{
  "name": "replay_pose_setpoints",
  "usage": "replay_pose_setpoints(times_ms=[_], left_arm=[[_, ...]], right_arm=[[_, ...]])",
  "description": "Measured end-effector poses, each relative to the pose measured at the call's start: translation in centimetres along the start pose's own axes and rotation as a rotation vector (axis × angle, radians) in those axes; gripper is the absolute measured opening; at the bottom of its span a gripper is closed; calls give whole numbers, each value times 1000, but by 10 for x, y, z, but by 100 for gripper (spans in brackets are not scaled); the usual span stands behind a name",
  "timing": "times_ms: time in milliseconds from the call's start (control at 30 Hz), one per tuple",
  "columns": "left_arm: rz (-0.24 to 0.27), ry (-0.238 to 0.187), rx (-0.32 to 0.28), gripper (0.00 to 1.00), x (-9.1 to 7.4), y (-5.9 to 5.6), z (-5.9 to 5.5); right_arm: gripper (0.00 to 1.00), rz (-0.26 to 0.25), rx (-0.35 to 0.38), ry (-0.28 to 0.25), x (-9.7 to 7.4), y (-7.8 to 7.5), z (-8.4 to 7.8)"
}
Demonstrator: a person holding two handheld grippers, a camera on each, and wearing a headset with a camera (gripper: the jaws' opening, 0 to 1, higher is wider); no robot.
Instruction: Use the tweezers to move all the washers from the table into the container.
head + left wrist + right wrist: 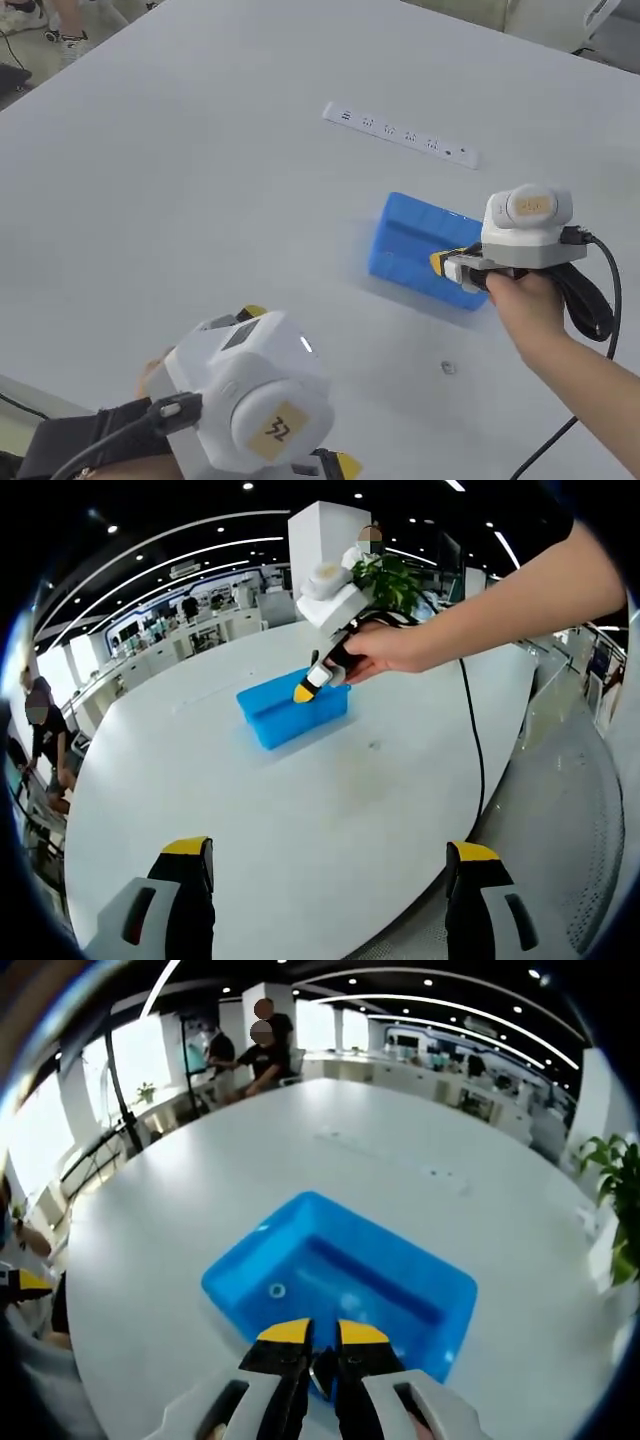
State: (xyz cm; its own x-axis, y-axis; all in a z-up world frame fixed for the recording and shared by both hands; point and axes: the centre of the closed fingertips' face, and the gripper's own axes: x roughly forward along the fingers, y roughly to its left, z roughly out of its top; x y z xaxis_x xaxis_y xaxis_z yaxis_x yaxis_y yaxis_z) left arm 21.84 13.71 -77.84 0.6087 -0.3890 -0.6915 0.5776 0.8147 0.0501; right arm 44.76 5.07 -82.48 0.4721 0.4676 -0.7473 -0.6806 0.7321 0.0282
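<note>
A blue container (pixel 418 276) sits right of the table's middle. My right gripper (pixel 446 263) hovers over its near right edge, jaws nearly closed on a thin metal piece that looks like the tweezers (pixel 322 1375). In the right gripper view the gripper (pixel 322 1336) points down into the container (pixel 452 1305), where one washer (pixel 277 1290) lies on the floor. Another washer (pixel 447 368) lies on the table in front of the container. My left gripper (pixel 328 850) is open and holds nothing, low at the near left (pixel 298 388), well away from the container (pixel 290 726).
A white power strip (pixel 400 132) lies beyond the container. The right gripper's black cable (pixel 602 300) hangs off to the right. The table's near edge (pixel 40 395) runs just left of my left hand. People stand at far benches (pixel 262 1050).
</note>
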Motion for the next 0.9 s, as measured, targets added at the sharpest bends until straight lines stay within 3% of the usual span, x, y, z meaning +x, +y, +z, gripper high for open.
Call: replay_pose_setpoints(times_ms=[333,500,733,900], left_arm=[[4,2,-2,99,-1,3,-3],[6,-12,-11,99,-3,5,0],[4,-23,7,99,-3,2,4],[7,-29,11,99,-5,1,5]], right_arm=[[5,-1,3,4,2,-2,1],[5,9,35,-62,-9,-2,15],[5,14,38,-139,-43,0,39],[5,24,37,-193,-60,0,47]])
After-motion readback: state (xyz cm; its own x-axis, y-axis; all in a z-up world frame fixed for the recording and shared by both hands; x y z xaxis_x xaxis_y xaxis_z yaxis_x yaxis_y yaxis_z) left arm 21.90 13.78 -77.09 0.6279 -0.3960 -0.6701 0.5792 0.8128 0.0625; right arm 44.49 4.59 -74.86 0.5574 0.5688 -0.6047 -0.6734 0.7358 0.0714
